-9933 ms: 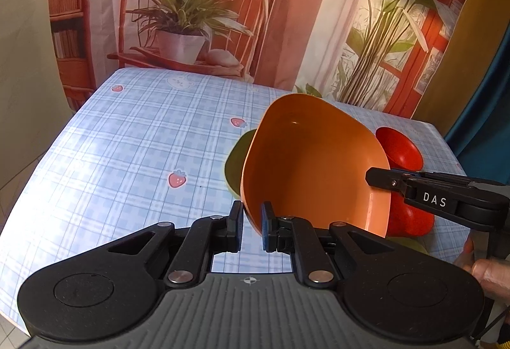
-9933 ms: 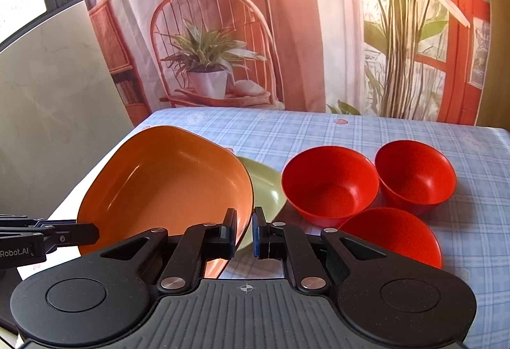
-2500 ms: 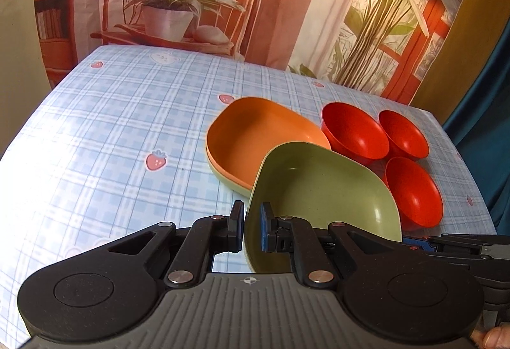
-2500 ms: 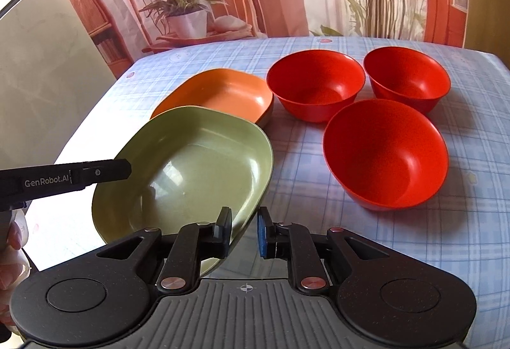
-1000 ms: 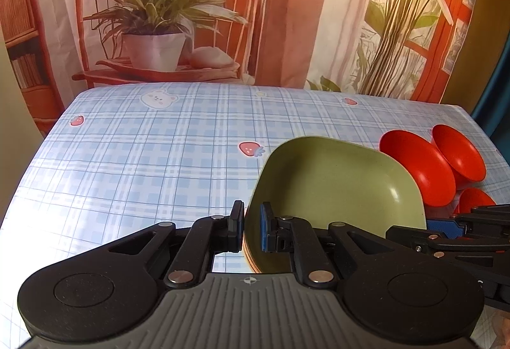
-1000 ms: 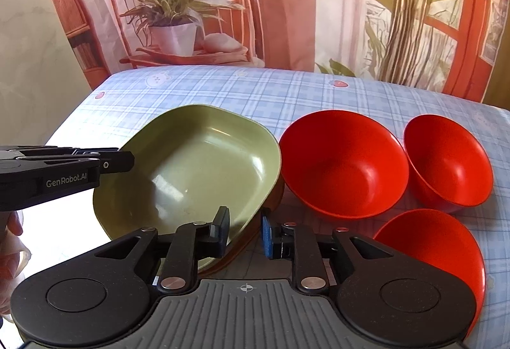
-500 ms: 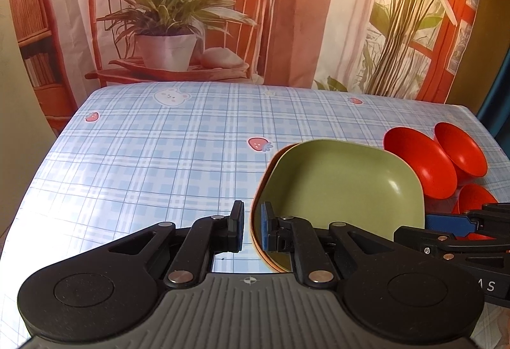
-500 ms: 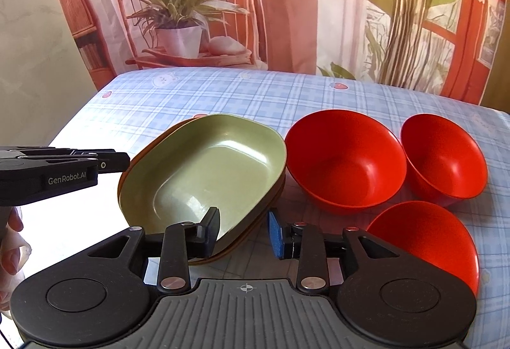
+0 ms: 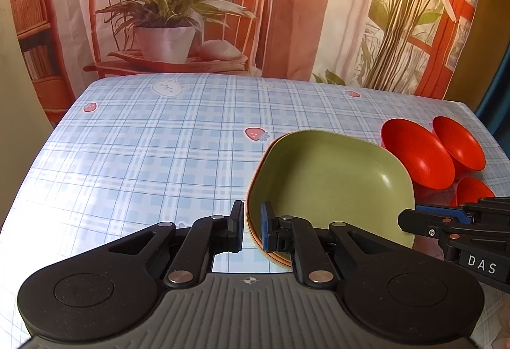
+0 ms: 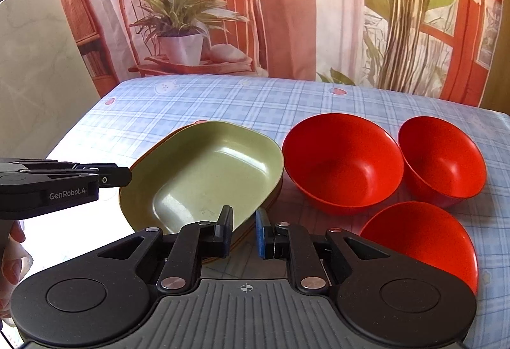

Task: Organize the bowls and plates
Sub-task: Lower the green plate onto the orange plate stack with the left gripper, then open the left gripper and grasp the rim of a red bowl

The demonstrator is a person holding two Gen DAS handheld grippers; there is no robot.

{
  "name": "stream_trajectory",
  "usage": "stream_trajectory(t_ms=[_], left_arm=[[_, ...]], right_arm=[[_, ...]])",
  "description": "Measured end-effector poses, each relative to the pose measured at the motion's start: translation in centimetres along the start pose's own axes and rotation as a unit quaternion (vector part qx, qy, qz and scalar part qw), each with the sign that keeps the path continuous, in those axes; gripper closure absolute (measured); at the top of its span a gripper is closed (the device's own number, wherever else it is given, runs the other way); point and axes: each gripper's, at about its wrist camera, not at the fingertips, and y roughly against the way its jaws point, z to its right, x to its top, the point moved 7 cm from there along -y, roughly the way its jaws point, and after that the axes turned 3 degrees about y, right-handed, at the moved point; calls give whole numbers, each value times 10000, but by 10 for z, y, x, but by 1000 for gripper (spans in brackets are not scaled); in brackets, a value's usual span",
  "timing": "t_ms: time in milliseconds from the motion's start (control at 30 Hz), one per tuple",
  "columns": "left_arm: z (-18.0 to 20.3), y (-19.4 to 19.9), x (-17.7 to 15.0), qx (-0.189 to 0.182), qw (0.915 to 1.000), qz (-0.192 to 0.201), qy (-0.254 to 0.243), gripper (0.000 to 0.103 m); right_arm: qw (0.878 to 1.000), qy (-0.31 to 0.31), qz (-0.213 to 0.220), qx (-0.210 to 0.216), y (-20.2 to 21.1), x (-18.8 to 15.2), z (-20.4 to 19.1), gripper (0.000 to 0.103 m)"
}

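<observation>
Nesting the green plate [image 10: 204, 173] onto the orange plate [image 9: 255, 240], you had both tongs, left [image 9: 251, 226] and right [image 10: 244, 232], parted astride its rim. Next you needed to back off and stack the red bowls [image 10: 342, 164].

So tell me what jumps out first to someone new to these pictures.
Three red bowls cluster at the table's right, bright against the blue checked tablecloth. Left of them a green plate sits nested on an orange plate. The left gripper and right gripper straddle its near rim, both open.
</observation>
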Motion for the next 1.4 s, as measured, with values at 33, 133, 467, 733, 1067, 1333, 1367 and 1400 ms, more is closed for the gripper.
stream_trajectory(t_ms=[33,133,467,733,1067,1333,1367,1400], left_arm=[[-1,-1,0,-9,10000,-5,17,91],[0,-3,-1,-35,10000,-24,37,91],[-1,-2,-2,-30,10000,-57,64,91],[12,15,12,6,10000,66,-3,91],[72,19,41,-386,9991,50,-135,91],[129,-6,49,-653,9969,-145,-402,91],[134,-10,49,-670,9967,-184,-424,91],[138,-15,50,-682,9964,-219,-442,91]], right_arm=[[10000,-12,-9,-7,-1,0,0,89],[10000,19,-15,-38,-3,-1,-1,89],[9998,-53,-173,-6,-13,-7,-1,89],[9997,-33,-112,202,5,-6,6,85],[9991,-165,381,127,45,21,81,85],[9973,-488,495,-238,51,20,165,83],[9970,-527,504,-245,51,19,171,83],[9968,-559,513,-242,51,17,177,83]])
